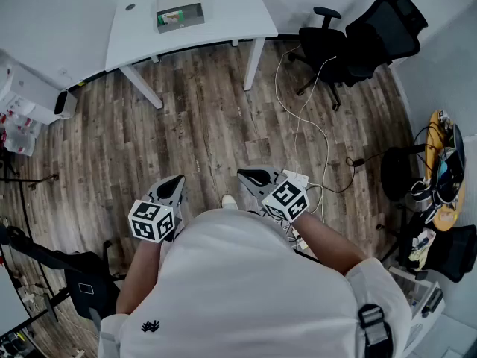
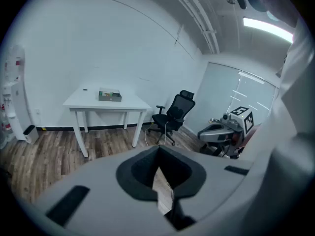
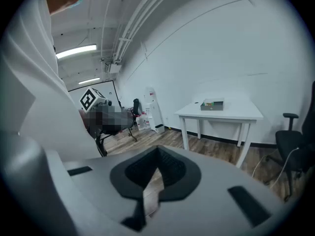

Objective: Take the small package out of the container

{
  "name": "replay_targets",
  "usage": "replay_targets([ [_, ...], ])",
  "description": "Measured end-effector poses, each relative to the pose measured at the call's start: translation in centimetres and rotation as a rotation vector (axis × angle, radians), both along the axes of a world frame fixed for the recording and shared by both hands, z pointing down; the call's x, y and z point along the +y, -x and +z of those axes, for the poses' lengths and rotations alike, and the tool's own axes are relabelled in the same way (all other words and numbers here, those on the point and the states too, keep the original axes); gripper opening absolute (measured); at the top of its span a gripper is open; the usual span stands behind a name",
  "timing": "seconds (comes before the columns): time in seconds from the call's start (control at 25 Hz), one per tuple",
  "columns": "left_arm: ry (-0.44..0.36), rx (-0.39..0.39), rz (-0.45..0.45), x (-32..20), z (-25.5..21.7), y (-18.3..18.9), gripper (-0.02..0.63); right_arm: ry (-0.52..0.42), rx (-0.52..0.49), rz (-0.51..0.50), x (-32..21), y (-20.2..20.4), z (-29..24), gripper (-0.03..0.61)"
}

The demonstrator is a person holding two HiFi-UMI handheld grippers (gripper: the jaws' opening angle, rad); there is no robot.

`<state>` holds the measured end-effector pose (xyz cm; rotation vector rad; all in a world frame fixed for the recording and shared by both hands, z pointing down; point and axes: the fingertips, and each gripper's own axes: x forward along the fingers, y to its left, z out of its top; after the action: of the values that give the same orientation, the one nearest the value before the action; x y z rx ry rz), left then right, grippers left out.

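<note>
A clear container (image 1: 179, 13) stands on the white table (image 1: 223, 6) at the far end of the room, with a small green package (image 1: 172, 19) showing inside it. The same container (image 2: 110, 96) appears small and distant in the left gripper view, and the right gripper view also shows the container (image 3: 212, 103). Both grippers hang close to the person's body over the wooden floor, far from the table. My left gripper (image 1: 174, 180) is shut with nothing held, as its own view of its jaws (image 2: 158, 150) shows. My right gripper (image 1: 249, 174) is also shut and empty (image 3: 158, 151).
A black office chair (image 1: 358, 36) stands right of the table, with cables (image 1: 309, 125) trailing across the floor. White shelving with bottles (image 1: 26, 99) is at the left wall. A black stand (image 1: 71, 271) sits lower left, and cluttered gear (image 1: 440, 174) at the right.
</note>
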<state>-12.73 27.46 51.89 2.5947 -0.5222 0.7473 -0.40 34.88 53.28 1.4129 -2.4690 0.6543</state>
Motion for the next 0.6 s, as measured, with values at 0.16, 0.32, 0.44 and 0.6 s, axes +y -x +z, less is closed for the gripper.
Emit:
replay_targets([
  [0.16, -0.031, -0.005, 0.029, -0.9, -0.4, -2.4, 0.006, -0.009, -0.001, 0.027, -0.7, -2.0, 0.2, 0.006],
  [0.32, -0.039, -0.020, 0.032, -1.2, -0.6, -3.3, 0.006, -0.001, -0.008, 0.030, -0.8, -3.0, 0.5, 0.006],
  [0.44, -0.055, -0.042, 0.031, -1.4, -0.7, -3.1, 0.006, 0.007, -0.016, 0.023, -1.0, -3.3, 0.9, 0.006],
  [0.6, -0.041, -0.032, -0.002, -2.2, -0.7, -2.8, 0.006, 0.028, -0.034, 0.014, -1.6, -3.4, 1.5, 0.006],
])
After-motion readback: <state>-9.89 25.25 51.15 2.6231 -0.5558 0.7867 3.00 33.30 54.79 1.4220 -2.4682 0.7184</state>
